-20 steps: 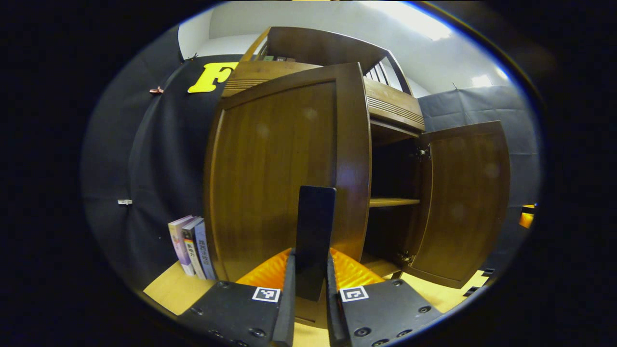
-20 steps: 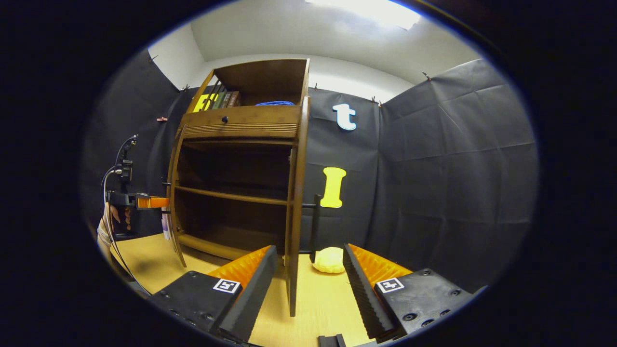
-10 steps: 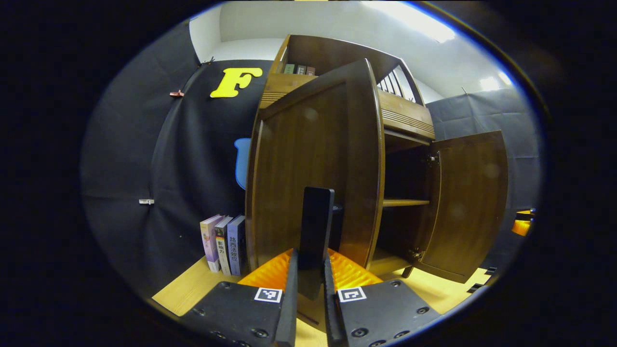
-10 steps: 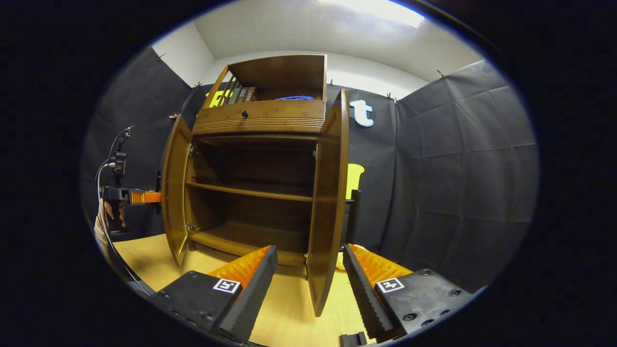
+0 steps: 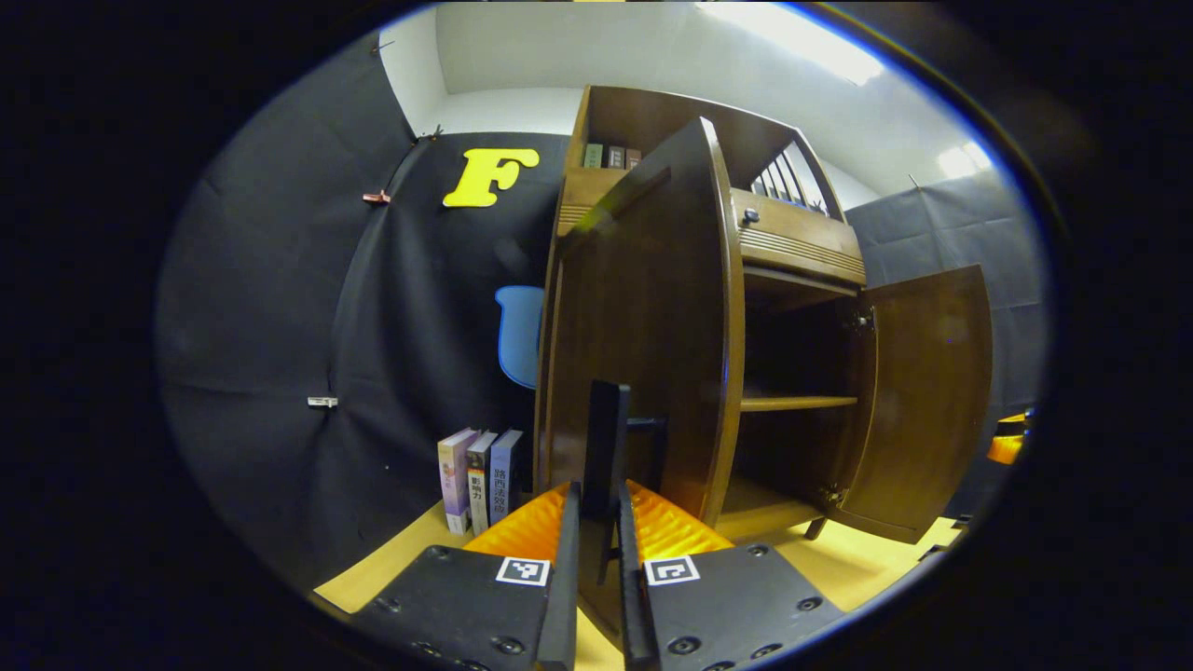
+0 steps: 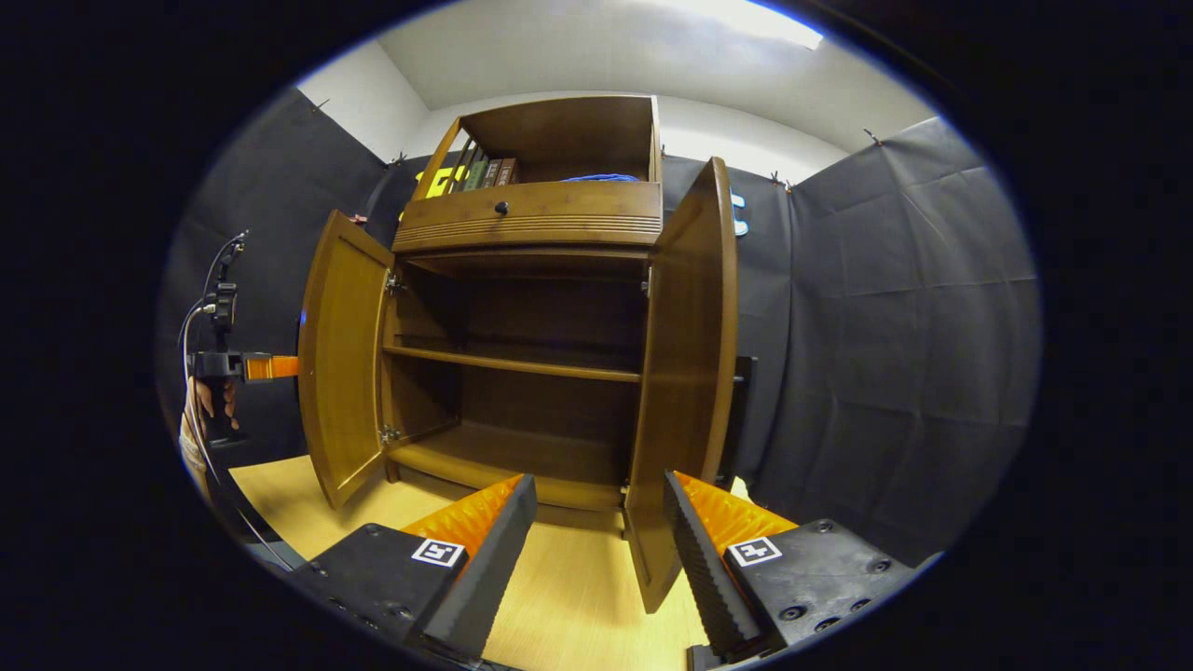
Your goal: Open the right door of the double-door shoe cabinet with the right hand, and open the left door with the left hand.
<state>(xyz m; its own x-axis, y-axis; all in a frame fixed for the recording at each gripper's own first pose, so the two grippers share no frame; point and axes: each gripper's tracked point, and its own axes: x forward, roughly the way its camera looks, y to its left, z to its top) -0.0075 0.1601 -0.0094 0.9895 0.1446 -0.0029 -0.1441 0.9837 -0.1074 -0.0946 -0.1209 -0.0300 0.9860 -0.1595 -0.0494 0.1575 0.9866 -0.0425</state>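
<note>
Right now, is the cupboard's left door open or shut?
Open: the left door swings outward on its hinges, baring the shelf inside.

left gripper (image 5: 596,559): black screwed blocks, square markers | right gripper (image 6: 601,540): ridged jaws, square markers

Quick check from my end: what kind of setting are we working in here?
Likely a staged test booth, not a real home: black cloth wall on all sides, a wooden shoe cabinet set on a light wood floor, a few books beside it.
</note>
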